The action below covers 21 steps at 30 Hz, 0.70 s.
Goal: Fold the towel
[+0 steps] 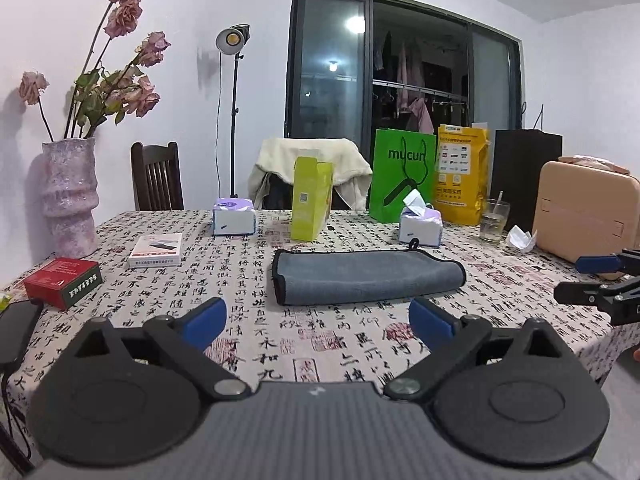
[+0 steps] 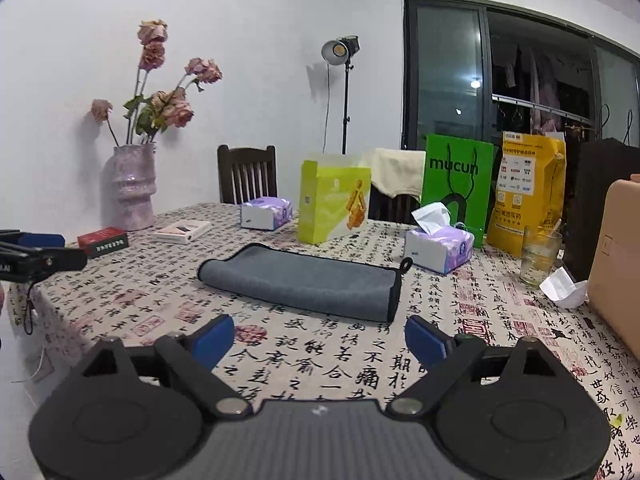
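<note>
Towel lies mid-table on the tablecloth, already doubled once, fold on its right end. Left gripper and right gripper hover short of it, fingers apart, empty. Likely next: pinch the bound end's corners, fold across.

"mycun" read on green paper bag, in dark letters. Black Chinese calligraphy plus red seal stamps printed all over tablecloth. Small print on yellow bag and red box too small to read.
</note>
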Each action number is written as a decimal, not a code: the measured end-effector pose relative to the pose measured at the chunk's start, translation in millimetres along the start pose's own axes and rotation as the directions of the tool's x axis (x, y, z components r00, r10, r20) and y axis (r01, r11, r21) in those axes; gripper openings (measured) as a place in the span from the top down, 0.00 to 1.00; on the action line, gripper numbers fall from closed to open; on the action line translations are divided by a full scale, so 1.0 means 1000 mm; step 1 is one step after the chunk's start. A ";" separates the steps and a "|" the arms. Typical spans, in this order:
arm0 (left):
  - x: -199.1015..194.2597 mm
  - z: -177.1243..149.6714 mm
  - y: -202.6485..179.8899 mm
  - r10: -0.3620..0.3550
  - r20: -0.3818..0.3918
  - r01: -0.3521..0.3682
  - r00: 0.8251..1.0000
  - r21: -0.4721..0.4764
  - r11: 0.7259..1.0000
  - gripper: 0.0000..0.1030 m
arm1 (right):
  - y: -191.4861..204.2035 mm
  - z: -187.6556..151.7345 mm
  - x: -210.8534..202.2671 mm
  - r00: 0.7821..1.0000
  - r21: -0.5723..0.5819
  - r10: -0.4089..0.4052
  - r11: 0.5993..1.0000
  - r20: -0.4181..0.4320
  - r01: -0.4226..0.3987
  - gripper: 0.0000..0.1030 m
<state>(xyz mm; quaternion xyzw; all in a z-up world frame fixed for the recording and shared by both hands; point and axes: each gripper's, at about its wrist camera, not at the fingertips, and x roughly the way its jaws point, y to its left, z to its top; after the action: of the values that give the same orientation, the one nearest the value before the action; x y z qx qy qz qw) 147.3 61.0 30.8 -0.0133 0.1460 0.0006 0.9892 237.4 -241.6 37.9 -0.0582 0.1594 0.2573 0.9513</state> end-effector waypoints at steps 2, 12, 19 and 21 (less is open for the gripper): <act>-0.009 -0.003 -0.002 0.003 0.006 -0.003 1.000 0.001 1.000 0.02 | 0.006 0.000 -0.007 1.000 -0.001 0.008 1.000 0.014 -0.008 0.10; -0.056 -0.018 -0.010 0.024 0.058 -0.024 0.998 0.004 1.000 0.00 | 0.035 -0.017 -0.051 0.998 0.010 0.013 1.000 0.064 -0.013 0.04; -0.080 -0.028 -0.021 0.005 0.089 -0.010 0.996 0.045 0.999 0.00 | 0.061 -0.028 -0.074 0.997 0.000 0.021 1.000 0.076 -0.021 0.04; -0.085 -0.034 -0.022 0.004 0.093 -0.008 0.996 0.046 0.999 0.00 | 0.065 -0.033 -0.079 0.997 0.014 0.026 1.000 0.073 -0.027 0.03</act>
<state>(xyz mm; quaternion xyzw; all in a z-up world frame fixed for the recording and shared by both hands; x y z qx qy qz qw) 56.7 37.8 23.5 0.0098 0.0999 0.0009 0.9949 131.1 -228.8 31.3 -0.0397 0.1270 0.2708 0.9534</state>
